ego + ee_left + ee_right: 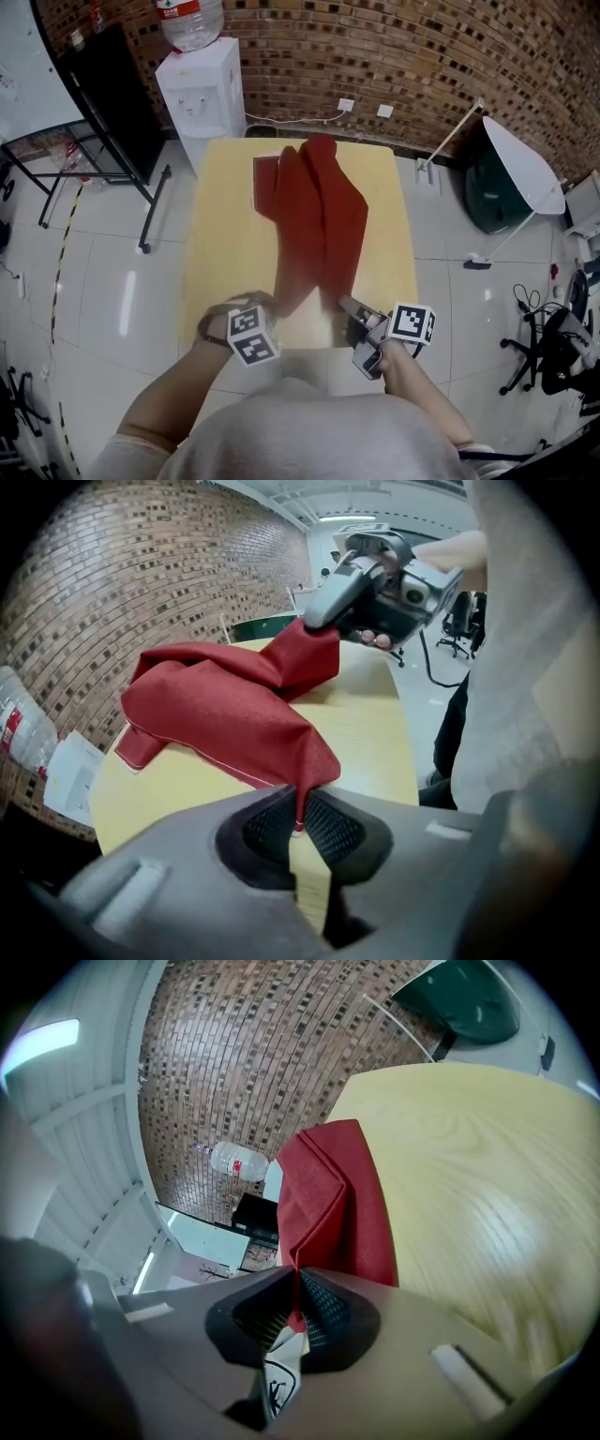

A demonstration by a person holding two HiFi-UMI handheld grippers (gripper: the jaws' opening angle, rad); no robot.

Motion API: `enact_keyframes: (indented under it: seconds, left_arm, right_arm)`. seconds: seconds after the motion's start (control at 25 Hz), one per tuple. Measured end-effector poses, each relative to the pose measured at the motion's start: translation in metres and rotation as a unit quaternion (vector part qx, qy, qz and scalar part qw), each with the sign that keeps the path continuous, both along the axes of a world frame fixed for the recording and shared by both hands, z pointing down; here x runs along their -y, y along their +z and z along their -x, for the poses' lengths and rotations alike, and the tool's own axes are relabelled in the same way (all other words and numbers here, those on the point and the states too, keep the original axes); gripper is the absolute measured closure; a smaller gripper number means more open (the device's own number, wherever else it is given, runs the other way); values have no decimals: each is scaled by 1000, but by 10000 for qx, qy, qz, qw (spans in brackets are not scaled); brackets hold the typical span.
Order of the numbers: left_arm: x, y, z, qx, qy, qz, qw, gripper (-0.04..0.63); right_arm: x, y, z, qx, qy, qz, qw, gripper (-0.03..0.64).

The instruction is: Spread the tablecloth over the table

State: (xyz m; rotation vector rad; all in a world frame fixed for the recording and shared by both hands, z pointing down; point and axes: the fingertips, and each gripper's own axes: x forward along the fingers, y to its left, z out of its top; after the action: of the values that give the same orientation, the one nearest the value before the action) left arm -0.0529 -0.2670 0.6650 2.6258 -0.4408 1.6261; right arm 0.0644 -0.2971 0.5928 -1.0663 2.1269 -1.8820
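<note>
Two grippers, both clamped on the cloth. Left gripper: jaws nearly together, with a thin bit of the red hem pinched between the pads. The cloth comes straight out of the jaws and runs away over the table. Right gripper: same, jaws narrow, a fold of the cloth's edge nipped between the pads and the rest lying ahead of it.

In the head view both grippers sit at the table's near edge, side by side and a little apart, each on a near corner of the cloth. The left gripper is tipped steeply down, the right one closer to level.

The cloth is bunched into a long, creased band, not spread. Its long axis runs along the table's length, from the grippers at the near end to the far end by the cooler. The far end is wider, with a folded flap at far left. Bare wood shows on both sides.
</note>
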Motion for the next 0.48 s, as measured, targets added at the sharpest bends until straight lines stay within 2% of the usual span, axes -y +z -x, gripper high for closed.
enact_keyframes:
  seconds: [0.24, 0.4, 0.48]
  left_arm:
    - [11, -17, 7, -308, -346, 33, 9989, 575]
    - [28, -36, 20, -489, -695, -85, 9963, 577]
    - [38, -51, 24, -707, -933, -72, 9931, 575]
  right_arm:
    - [7, -18, -11, -298, -21, -330, 9990, 609]
    - [25, -48, -22, -248, 114, -738, 9969, 609]
    - [35, -65, -27, -241, 118, -940, 9952, 609]
